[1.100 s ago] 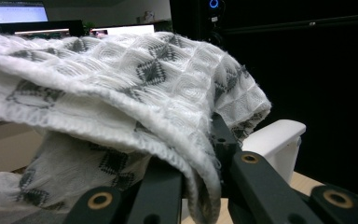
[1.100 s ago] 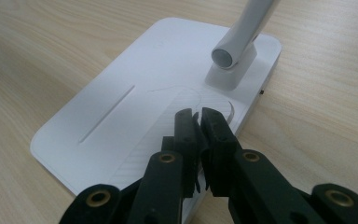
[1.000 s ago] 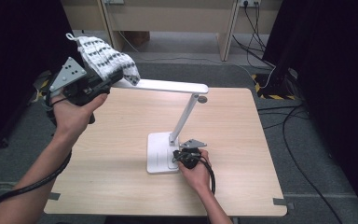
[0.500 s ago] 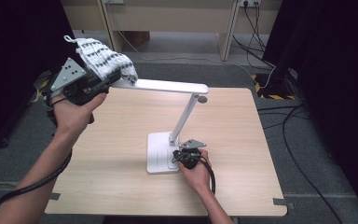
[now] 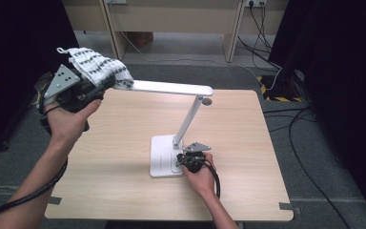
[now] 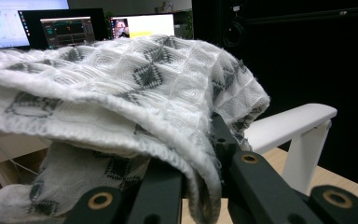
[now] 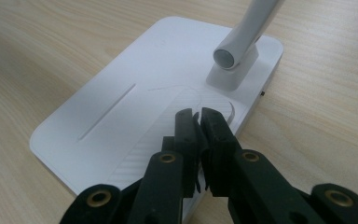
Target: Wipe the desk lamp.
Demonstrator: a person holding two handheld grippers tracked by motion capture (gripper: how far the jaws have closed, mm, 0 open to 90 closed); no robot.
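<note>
Overhead, left gripper (image 5: pixel 106 82) jaws clamp cloth (image 5: pixel 97 67) on lamp (image 5: pixel 171 88); right gripper (image 7: pixel 196 116) jaws together.

Wooden table (image 5: pixel 248 129) on grey floor (image 5: pixel 314 157), black curtains (image 5: pixel 343 52) beside.

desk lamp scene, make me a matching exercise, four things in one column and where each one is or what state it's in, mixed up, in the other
Things:
1. cloth
2. lamp base
3. right gripper
4. lamp head

Places or states:
A. flat on the table
B. shut, tips over the base
C. clamped in the left gripper
D. raised level above the table

Pairs: 1-C, 2-A, 3-B, 4-D
</note>
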